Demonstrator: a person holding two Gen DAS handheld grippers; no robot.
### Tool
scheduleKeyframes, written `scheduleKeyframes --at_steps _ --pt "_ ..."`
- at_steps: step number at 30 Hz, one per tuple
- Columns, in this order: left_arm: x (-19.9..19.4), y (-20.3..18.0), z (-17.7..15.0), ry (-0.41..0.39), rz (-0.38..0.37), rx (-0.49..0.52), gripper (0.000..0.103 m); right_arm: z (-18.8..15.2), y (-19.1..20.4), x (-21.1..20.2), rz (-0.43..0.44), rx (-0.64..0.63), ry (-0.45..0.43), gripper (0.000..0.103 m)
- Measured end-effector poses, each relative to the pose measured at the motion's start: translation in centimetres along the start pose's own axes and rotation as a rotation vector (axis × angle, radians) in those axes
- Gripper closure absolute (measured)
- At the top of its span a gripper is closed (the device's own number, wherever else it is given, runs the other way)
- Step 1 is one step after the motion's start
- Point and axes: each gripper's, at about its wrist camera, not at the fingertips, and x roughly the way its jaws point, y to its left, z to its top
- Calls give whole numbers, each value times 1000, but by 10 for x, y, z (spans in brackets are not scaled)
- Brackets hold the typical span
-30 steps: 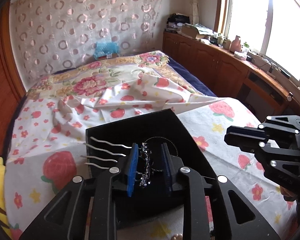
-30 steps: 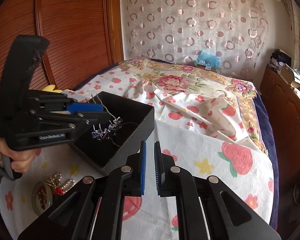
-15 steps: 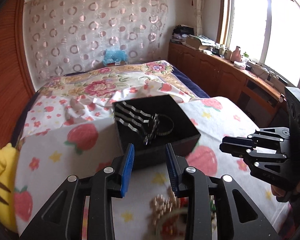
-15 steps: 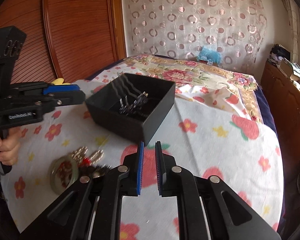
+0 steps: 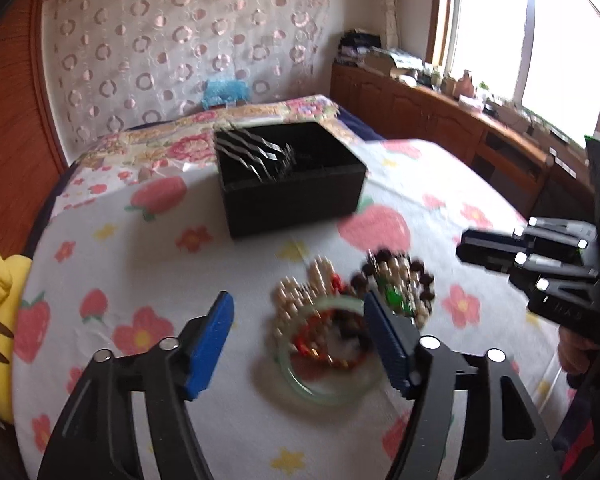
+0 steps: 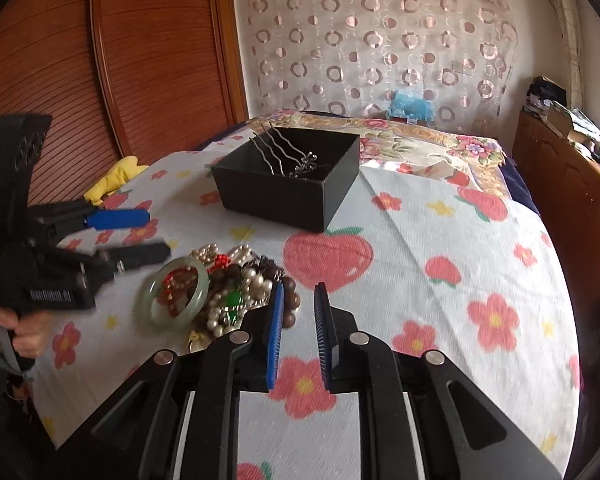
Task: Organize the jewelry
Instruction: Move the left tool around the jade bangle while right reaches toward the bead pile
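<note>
- Over the last second the left claw (image 5: 296, 336) has let go of the silver hairpin (image 6: 288, 156) inside the black box (image 6: 288, 192) and drawn back; it now hovers over the heap of jewelry (image 6: 224, 288) nearer the front edge of the bed (image 6: 440, 280).
- The hairpin now lies in the box, its wavy prongs leaning up against the far-left wall. That piece looks sorted, and the heap is what remains.
- The left claw's jaws have gone from a narrow gap to wide apart, and they hold nothing. Its blue pads (image 5: 208, 344) stand either side of the green bangle (image 5: 328, 364), seemingly above it and not touching, though the blur hides contact.
- The heap sits between the box and the front edge: the bangle lies over red beads, with pearls and dark wooden beads beside it.
- The right claw (image 6: 300, 332) points forward just right of the heap, low over the bedspread, its jaws a little apart and empty; half a second ago they were nearly shut.
- Likely next step: closing on the bangle.
</note>
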Motion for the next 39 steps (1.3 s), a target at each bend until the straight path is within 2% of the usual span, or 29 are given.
scheduleKeyframes --at_steps 11,16,20,22,26,32,39 --pt "11 -15 -20 83 -9 31 22 -8 0 -11 9 17 -12 85" --pt "28 -17 -24 130 7 29 21 -9 1 -11 16 21 -6 85" --pt "25 -17 -22 120 2 29 23 -10 3 -11 23 16 -5 85" --pt "24 -17 -22 111 -13 27 34 -10 3 -9 22 14 -1 85" --pt "15 -17 -26 95 6 24 34 -8 3 -3 19 14 7 85" --pt "-11 -15 -24 25 0 -1 34 6 4 10 33 -12 24 85" --pt "-22 -9 -23 1 -5 -11 34 30 9 35 61 -45 65 85"
